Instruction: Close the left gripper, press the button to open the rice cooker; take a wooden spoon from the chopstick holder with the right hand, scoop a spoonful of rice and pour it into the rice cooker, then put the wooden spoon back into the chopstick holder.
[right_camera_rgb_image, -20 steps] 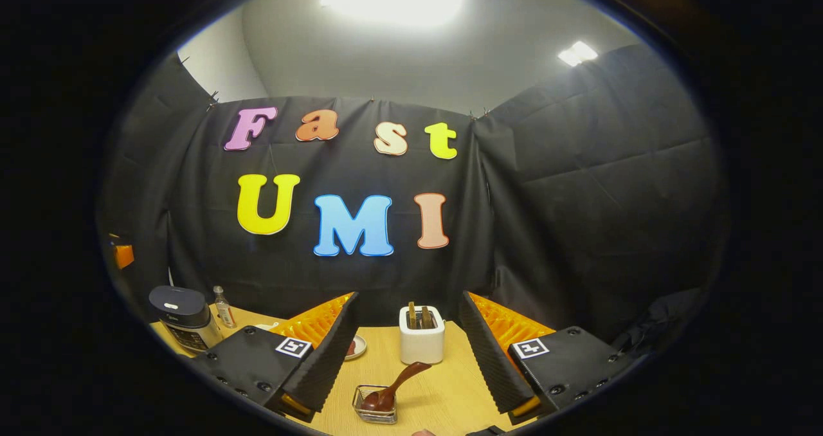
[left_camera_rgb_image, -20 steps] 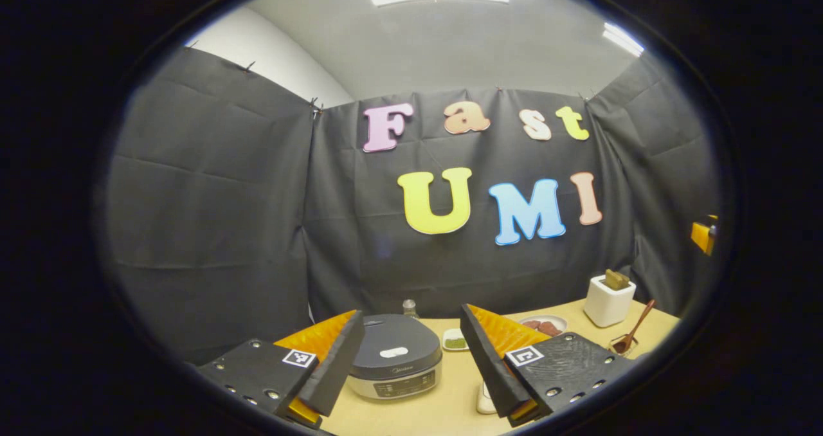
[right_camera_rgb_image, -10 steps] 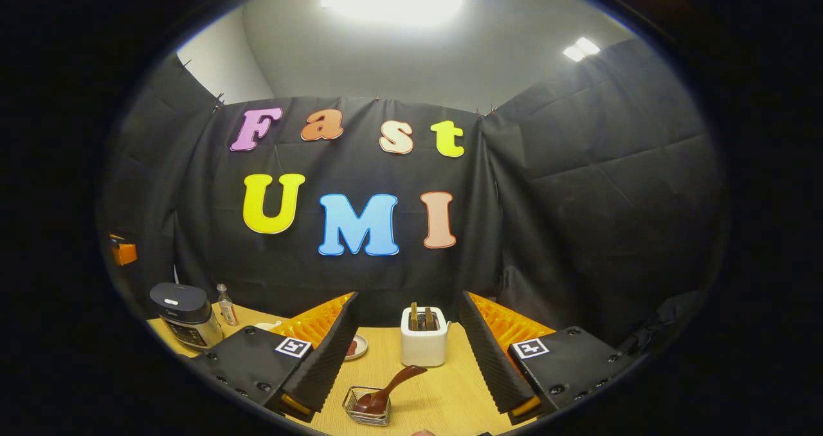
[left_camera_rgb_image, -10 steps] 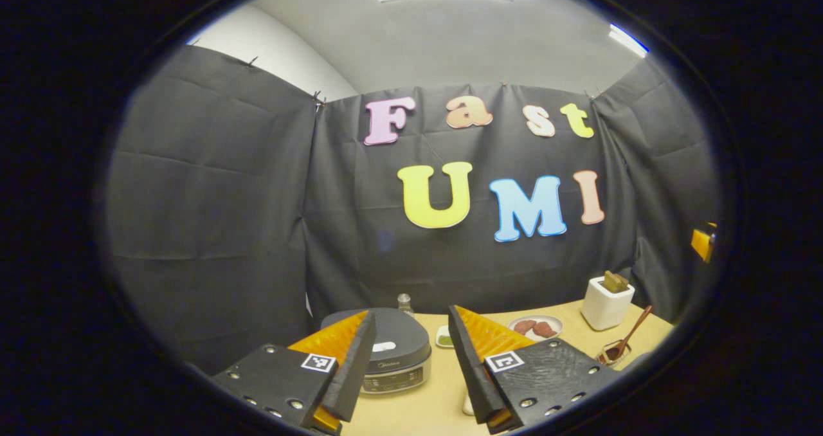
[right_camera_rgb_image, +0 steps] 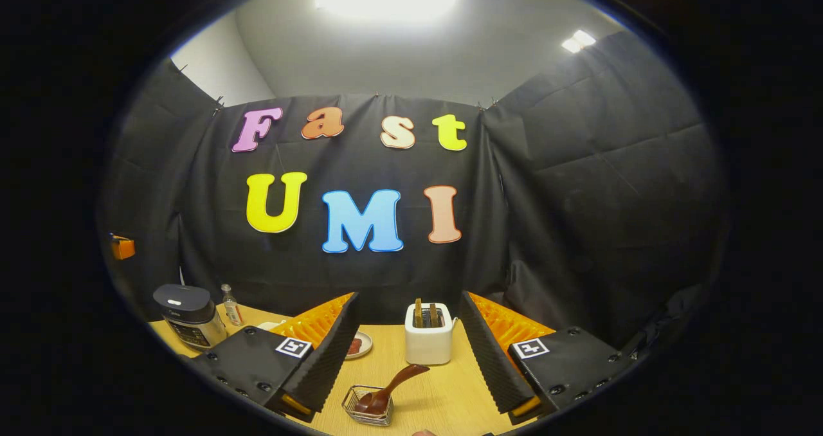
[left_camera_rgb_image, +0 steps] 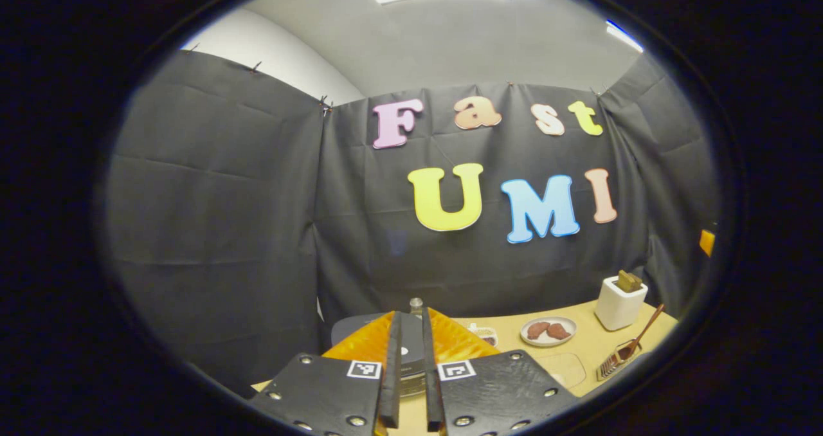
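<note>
The left gripper [left_camera_rgb_image: 411,359] is seen pressed nearly together, aimed at the rice cooker [left_camera_rgb_image: 411,349] just beyond it. The lid is seen down, so the button is judged not yet pressed. The right gripper [right_camera_rgb_image: 408,352] is held spread, empty, above the wooden spoon [right_camera_rgb_image: 386,394] resting in its wire holder [right_camera_rgb_image: 366,410] on the desk [right_camera_rgb_image: 443,391]; scooping, pouring and returning are left.

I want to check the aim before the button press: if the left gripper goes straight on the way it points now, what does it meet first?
Most likely the rice cooker: its dark lid shows right behind the nearly shut fingers of the left gripper. How far off it sits is hard to judge.
</note>
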Tool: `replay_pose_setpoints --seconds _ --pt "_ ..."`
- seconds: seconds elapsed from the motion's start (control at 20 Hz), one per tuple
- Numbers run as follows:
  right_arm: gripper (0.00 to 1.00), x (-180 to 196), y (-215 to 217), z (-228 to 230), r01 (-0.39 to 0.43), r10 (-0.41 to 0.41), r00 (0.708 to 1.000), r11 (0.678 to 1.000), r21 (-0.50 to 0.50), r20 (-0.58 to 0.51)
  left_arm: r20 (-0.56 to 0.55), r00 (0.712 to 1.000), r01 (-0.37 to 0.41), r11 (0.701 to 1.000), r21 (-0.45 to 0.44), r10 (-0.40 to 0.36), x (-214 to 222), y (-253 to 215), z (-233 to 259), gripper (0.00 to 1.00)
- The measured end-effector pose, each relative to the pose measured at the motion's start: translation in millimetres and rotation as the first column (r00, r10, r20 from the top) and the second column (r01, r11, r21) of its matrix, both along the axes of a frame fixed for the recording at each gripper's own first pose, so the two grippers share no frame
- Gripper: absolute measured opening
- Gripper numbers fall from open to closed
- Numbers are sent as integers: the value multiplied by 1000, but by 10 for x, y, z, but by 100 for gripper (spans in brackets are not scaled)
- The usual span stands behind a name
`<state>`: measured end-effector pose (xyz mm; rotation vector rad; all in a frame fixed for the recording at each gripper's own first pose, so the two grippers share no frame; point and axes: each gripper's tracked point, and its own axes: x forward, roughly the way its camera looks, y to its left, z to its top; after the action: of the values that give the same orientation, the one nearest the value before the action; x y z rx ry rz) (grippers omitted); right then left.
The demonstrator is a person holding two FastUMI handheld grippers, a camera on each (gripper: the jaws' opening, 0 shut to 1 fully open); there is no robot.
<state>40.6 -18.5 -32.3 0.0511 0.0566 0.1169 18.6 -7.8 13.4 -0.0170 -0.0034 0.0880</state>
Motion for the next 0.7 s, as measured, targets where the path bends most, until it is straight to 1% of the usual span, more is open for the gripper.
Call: replay_pose_setpoints --seconds 0.05,0.1,0.15,0.2,0.25,0.35,0.5,0.55,0.7 --pt "97 -5 15 2 8 -8 1000 1000 -6 -3 -1 1000 9 1000 -9 -9 75 38 -12 14" --pt "97 -2 26 5 22 -22 1000 1000 -7 -6 -5 1000 6 1000 -17 -6 147 107 -48 10" --pt "97 -7 53 10 33 -33 999 999 -2 -5 -15 1000 20 999 -25 -20 221 145 -84 5" --pt "97 -8 92 30 42 -42 999 999 1 -4 -25 1000 12 1000 -28 -13 279 192 -126 5" --pt "97 -19 125 36 53 -53 999 999 -2 -2 -30 999 13 999 -33 -14 387 278 -166 2" --pt "97 -17 184 39 75 -75 997 997 -9 2 -42 998 41 998 -49 -43 544 339 -255 2" --pt "96 -37 282 40 96 -96 995 995 -13 -2 -75 995 57 997 -46 -61 827 459 -457 2" --pt "97 -34 303 37 104 -104 995 994 -18 -4 -87 994 67 996 -55 -72 916 473 -526 0" --pt "98 -30 335 35 129 -130 992 991 -35 -8 -128 985 101 991 -86 -112 1161 475 -784 2"
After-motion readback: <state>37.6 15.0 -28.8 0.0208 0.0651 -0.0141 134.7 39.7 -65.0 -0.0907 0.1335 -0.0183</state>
